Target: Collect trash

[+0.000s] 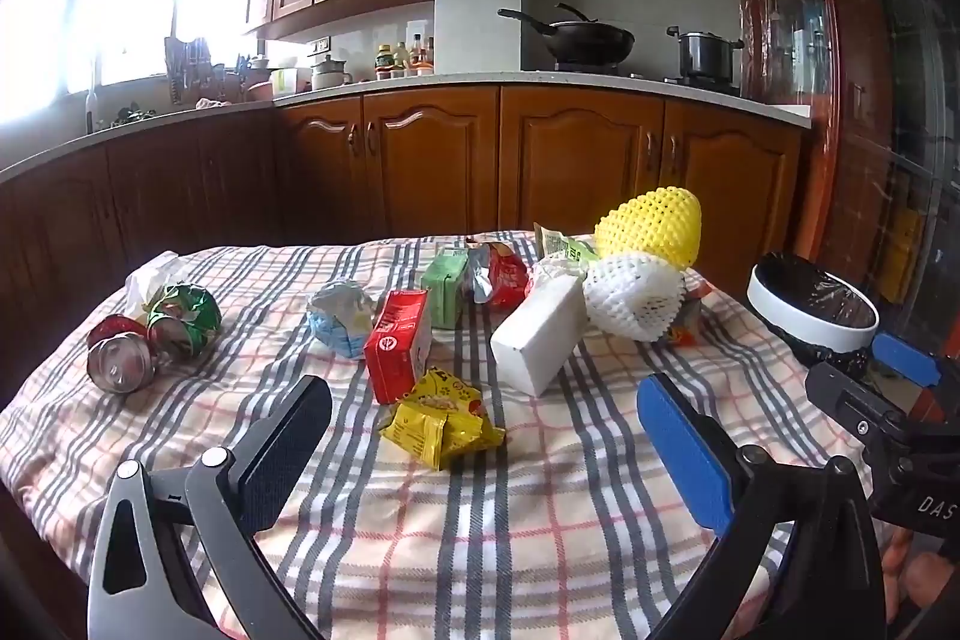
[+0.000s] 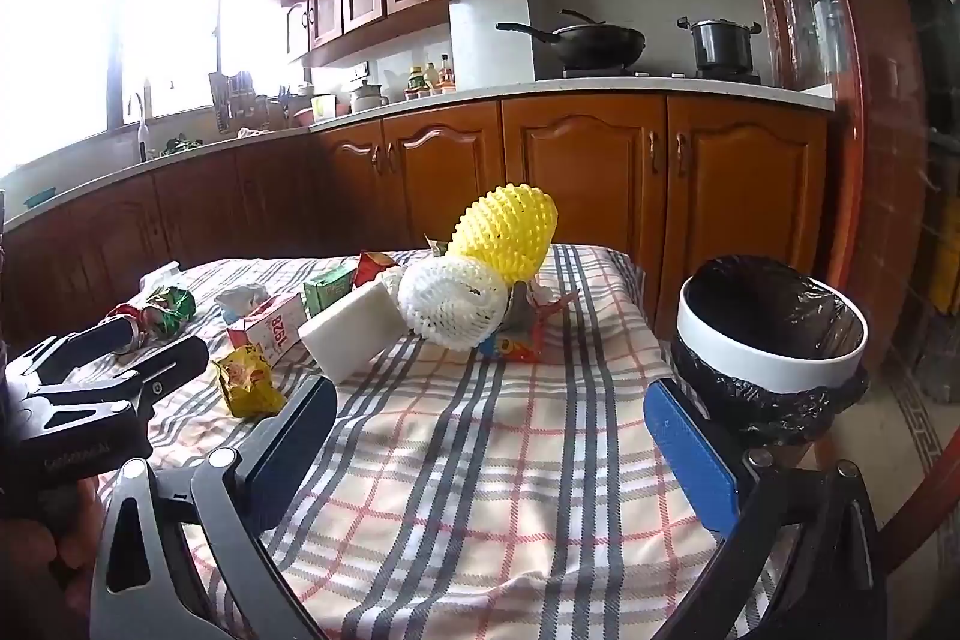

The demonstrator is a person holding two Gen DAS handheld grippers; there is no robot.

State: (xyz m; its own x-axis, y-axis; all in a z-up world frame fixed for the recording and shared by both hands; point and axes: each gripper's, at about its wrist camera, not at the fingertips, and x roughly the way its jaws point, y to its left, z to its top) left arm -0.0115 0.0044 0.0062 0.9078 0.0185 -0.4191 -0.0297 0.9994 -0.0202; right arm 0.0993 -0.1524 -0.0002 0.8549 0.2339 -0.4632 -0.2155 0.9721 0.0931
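Note:
Trash lies across a plaid tablecloth [image 1: 540, 508]: a yellow snack wrapper [image 1: 441, 418], a red carton [image 1: 399, 343], a green carton [image 1: 445, 286], a white foam block [image 1: 540, 337], white foam netting [image 1: 636, 295], yellow foam netting [image 1: 651, 223] and crushed cans [image 1: 150, 340]. A white bin with a black liner [image 2: 774, 325] stands at the table's right edge. My left gripper [image 1: 483, 418] is open, just before the yellow wrapper. My right gripper [image 2: 489, 421] is open and empty over bare cloth, left of the bin.
Wooden kitchen cabinets [image 1: 432, 160] and a counter with a wok [image 1: 591, 40] and a pot [image 1: 705, 52] stand behind the table. A blue crumpled pack [image 1: 339, 319] and a red wrapper [image 1: 507, 274] also lie on the cloth.

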